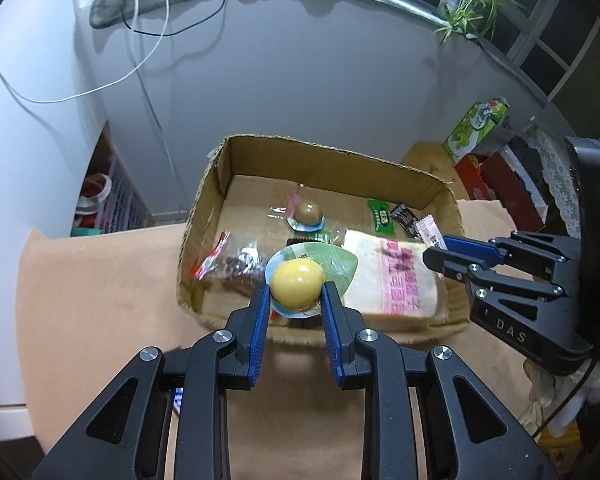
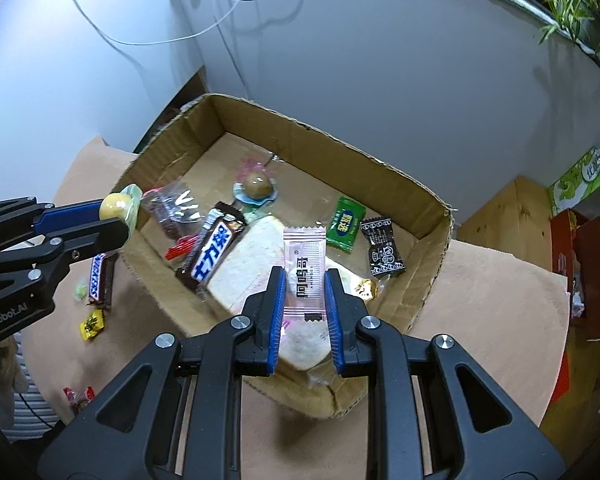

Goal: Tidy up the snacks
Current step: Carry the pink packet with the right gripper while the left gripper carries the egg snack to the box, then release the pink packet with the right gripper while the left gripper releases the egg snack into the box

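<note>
An open cardboard box (image 1: pixel 220 184) (image 2: pixel 428 196) holds a wrapped bread slice (image 1: pixel 396 280) (image 2: pixel 248 264), a Snickers bar (image 2: pixel 212 252), a brown jelly cup (image 1: pixel 307 213) (image 2: pixel 257 185), a green sachet (image 2: pixel 346 224) and a black candy (image 2: pixel 382 254). My left gripper (image 1: pixel 296 296) (image 2: pixel 114 214) is shut on a yellow jelly cup (image 1: pixel 297 283) (image 2: pixel 115 205), over the box's near-left edge. My right gripper (image 2: pixel 303 280) (image 1: pixel 434 250) is shut on a pink-white sachet (image 2: pixel 304 272) (image 1: pixel 431 234), above the bread.
The box stands on a tan cloth (image 1: pixel 100 280) (image 2: pixel 500 300). Left of the box lie a second Snickers bar (image 2: pixel 102 280), a yellow candy (image 2: pixel 92 324) and a red candy (image 2: pixel 78 396). Coloured boxes (image 1: pixel 476 128) and a wooden stand (image 2: pixel 504 208) are at the right.
</note>
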The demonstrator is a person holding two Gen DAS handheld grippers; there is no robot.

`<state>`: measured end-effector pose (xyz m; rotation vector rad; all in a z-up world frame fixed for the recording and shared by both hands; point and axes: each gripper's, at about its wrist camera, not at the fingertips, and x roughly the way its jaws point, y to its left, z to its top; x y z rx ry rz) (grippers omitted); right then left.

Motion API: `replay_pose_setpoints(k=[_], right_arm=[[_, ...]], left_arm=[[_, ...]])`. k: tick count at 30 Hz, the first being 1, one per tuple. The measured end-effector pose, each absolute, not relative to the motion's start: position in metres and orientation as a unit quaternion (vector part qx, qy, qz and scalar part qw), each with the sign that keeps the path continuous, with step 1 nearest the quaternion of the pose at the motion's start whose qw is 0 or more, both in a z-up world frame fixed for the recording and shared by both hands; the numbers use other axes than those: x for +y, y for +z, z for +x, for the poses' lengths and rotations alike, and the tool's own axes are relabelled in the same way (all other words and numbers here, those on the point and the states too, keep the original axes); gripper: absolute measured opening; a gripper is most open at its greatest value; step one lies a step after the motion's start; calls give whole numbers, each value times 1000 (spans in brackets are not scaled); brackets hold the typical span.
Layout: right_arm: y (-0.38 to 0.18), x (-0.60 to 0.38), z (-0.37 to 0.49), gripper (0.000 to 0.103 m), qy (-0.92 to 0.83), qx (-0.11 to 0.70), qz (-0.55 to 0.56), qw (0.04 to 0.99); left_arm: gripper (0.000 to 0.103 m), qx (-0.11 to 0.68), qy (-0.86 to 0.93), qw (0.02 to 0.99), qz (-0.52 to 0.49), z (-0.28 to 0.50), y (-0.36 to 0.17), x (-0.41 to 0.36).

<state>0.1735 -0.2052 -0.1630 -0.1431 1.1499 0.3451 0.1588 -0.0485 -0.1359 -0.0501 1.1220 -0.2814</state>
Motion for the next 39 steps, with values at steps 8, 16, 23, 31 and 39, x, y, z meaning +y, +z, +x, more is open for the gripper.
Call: replay_pose_setpoints(k=[8,16,23,31,39], right_arm=[[-178,-213,184,20,151,558,-59,814],[-184,-220,185,21,142,561,-58,814],[-177,-221,180,48,137,554,-64,819],[-169,-223,172,50,136,546,-63,824],[-156,-221,156,50,143,535,-60,831]], left_arm=[[24,550,-135,824,-18,173,-153,-63],[25,561,-131,817,-15,178,-158,-67],[29,564,-127,816,-11,176,-155,-69],[29,557,-128,821,-14,171,-146,-68],[29,546,-132,827,-23,159,-133,-56]])
